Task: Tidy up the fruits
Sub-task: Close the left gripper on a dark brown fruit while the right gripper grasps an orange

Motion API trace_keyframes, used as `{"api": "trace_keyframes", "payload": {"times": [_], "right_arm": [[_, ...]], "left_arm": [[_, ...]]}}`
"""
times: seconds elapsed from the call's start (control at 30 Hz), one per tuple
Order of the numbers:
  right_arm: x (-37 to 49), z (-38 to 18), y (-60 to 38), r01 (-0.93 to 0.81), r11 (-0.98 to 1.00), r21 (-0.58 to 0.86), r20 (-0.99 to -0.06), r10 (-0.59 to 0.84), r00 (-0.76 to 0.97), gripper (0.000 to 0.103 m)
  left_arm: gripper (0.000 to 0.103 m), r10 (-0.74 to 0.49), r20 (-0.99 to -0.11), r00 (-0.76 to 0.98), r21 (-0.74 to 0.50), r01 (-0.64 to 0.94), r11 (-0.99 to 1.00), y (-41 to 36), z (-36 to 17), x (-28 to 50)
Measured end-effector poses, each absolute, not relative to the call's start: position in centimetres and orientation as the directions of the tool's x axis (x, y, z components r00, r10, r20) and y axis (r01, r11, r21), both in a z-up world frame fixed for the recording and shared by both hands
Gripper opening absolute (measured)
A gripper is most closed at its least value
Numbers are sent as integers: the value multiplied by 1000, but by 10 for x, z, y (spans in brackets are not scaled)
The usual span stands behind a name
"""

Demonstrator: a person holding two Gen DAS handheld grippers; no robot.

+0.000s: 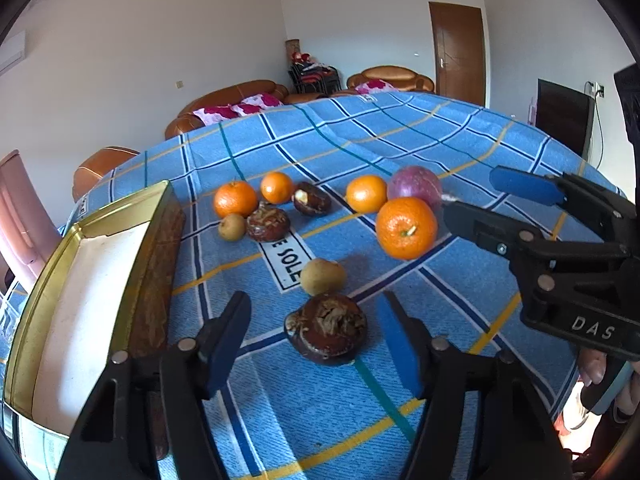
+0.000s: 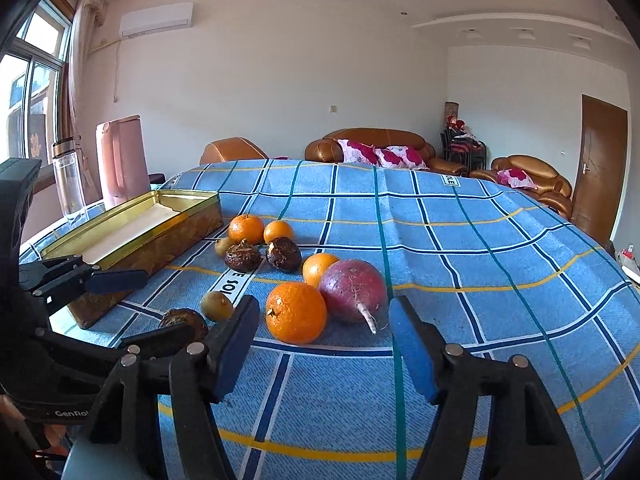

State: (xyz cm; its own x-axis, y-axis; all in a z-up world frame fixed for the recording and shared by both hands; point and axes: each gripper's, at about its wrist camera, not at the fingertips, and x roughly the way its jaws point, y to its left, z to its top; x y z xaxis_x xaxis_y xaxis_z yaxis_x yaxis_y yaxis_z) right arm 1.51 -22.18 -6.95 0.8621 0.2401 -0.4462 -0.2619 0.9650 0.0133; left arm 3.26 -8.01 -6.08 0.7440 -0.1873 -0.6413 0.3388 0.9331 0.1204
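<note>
A gold tin sits open at the left edge of the blue checked cloth, its pale inside bare. Right of it, toward the middle of the tabletop, fruit lies loose. First comes a cluster: two oranges side by side, a small green-brown fruit below the left one, and two dark wrinkled fruits touching or nearly touching them. Nearer the camera, beside a white label on the cloth, lies a second small fruit, and just in front of it a third dark fruit.

The left gripper hangs over that dark fruit, which lies between its blue pads. The jaws stand apart, a clear gap on each side, so nothing is gripped.

Further right sit another orange, a purple-red radish with a pale root tip, and a big orange just in front, touching or almost touching the radish.

The right gripper points at this group in its own view. Its jaws are released, the big orange and radish lying just beyond its fingertips, neither one pressed. In the left view its pads flank the radish's root end.

Past the far edge stand brown sofas with pink cushions.
</note>
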Motion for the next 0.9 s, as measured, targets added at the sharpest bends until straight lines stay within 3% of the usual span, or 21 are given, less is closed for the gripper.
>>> {"api": "trace_keyframes", "payload": {"times": [0.1, 0.23, 0.57, 0.67, 0.77, 0.8, 0.9], "right_arm": [[17, -70, -221, -264, 964, 18, -456, 243, 856, 69], [25, -68, -215, -277, 961, 2, -480, 244, 843, 68], [51, -80, -187, -333, 942, -42, -593, 245, 767, 52], [54, -82, -186, -336, 941, -42, -613, 241, 752, 48], [60, -85, -186, -348, 937, -25, -641, 252, 725, 48], [62, -87, -186, -355, 935, -18, -654, 258, 711, 48], [69, -91, -187, -364, 931, 15, -684, 275, 676, 47]], "left_arm": [[48, -209, -681, 701, 92, 366, 926, -81, -66, 40], [48, -231, -686, 690, 62, 372, 926, -78, -66, 41], [40, -254, -671, 697, 16, 357, 934, -69, -64, 42], [45, -246, -678, 693, 12, 345, 939, -68, -64, 44], [58, -254, -700, 668, -4, 352, 936, -67, -67, 48], [68, -254, -706, 661, -4, 355, 935, -68, -67, 49], [69, -257, -718, 647, -16, 354, 935, -67, -69, 52]]}}
